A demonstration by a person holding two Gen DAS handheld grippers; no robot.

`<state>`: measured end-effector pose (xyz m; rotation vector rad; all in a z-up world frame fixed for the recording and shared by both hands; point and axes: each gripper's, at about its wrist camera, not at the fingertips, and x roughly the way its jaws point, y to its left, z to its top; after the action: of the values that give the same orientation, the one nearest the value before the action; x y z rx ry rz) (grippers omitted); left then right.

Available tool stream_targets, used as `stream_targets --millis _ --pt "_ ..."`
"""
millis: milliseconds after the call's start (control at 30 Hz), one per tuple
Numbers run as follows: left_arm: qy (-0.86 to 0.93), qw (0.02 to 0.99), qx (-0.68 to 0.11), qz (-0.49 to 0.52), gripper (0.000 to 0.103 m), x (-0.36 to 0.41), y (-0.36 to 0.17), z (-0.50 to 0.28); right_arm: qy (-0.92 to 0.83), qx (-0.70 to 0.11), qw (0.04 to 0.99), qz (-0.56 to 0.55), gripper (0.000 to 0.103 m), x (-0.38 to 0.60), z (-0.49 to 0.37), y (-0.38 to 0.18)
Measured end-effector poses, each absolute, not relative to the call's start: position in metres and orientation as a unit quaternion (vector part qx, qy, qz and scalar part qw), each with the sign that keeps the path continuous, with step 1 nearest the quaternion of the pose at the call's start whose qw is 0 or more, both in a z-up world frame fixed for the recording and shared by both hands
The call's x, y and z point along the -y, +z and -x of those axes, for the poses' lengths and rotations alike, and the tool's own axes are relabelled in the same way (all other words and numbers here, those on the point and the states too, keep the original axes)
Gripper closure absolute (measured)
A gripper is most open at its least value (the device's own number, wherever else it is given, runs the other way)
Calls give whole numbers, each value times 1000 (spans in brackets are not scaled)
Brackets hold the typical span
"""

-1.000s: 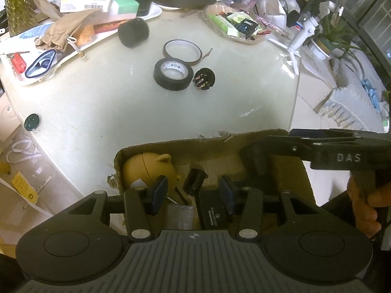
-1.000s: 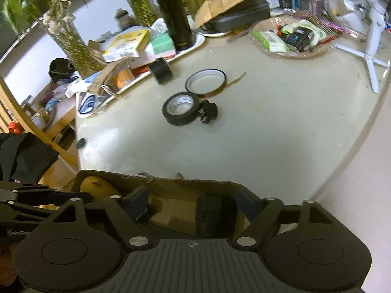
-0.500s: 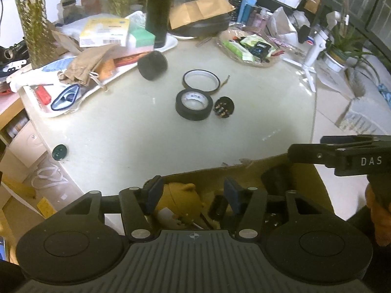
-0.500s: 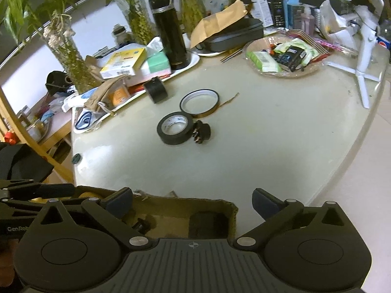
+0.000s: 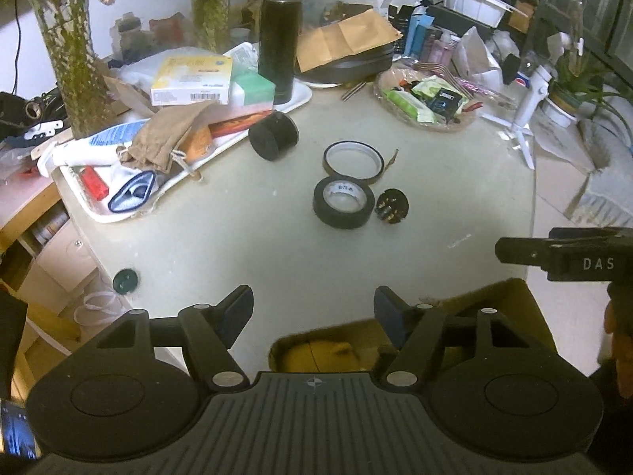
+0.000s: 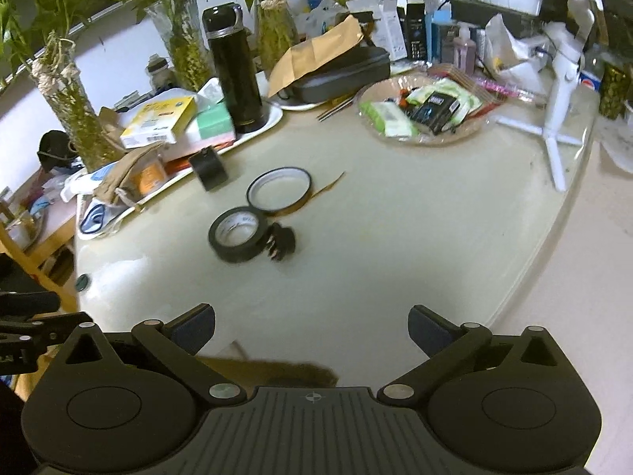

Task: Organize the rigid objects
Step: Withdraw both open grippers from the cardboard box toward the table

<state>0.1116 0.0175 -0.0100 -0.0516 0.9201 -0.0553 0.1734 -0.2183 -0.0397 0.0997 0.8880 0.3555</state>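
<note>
Tape rolls and small parts are what's left to sort: black tape point(image 5: 343, 202) lies flat mid-table, touching or just beside a thin amber-edged ring point(image 5: 353, 156) behind it and a small black plug point(image 5: 391, 206) with metal pins on its right. A black cylinder point(image 5: 273, 135) lies on its side against the tray point(image 5: 130, 213) edge, probably rolled or set there out of the way. Table point(image 5: 237, 245) centre otherwise bare, clutter pushed to the back rim.

Box point(image 5: 510, 301), cardboard, sits at the near table edge under both grippers, likely parked there so drops are short. Inside it a yellow toy point(image 5: 316, 354) shows; other dark parts beside it are too hidden to name.

Left gripper point(image 5: 312, 308): jaws have just been opening, nothing between the pads, released. It hovers over the box's near rim, angled down toward the table.

Right gripper point(image 6: 312, 326): jaws spread wide, empty, also released. Only a blurred strip of box edge point(image 6: 277, 368) shows below it. In the left view its body point(image 5: 569, 255) pokes in from the right, held by a hand point(image 5: 617, 340).

Judgement: a drop-off into the box looks finished; both tools are free and aimed at the tape cluster. Next pick is likely the black tape or plug. The flat roll needs a pinch across its rim or through the hole, and the plug sits close enough to get bumped.
</note>
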Motion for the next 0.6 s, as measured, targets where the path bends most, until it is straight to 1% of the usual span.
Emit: stream_targets --millis 200,400,600 --pt "-27 902 -431 17 36 -21 -3 -133 177 -417 890 -56 0 218 -194 -39" --pt "-30 907 -417 40 36 -23 14 -153 196 -401 893 -48 0 213 -207 -37" --pt "-35 913 -405 41 36 -19 23 -165 210 -389 895 -62 0 217 -209 -32"
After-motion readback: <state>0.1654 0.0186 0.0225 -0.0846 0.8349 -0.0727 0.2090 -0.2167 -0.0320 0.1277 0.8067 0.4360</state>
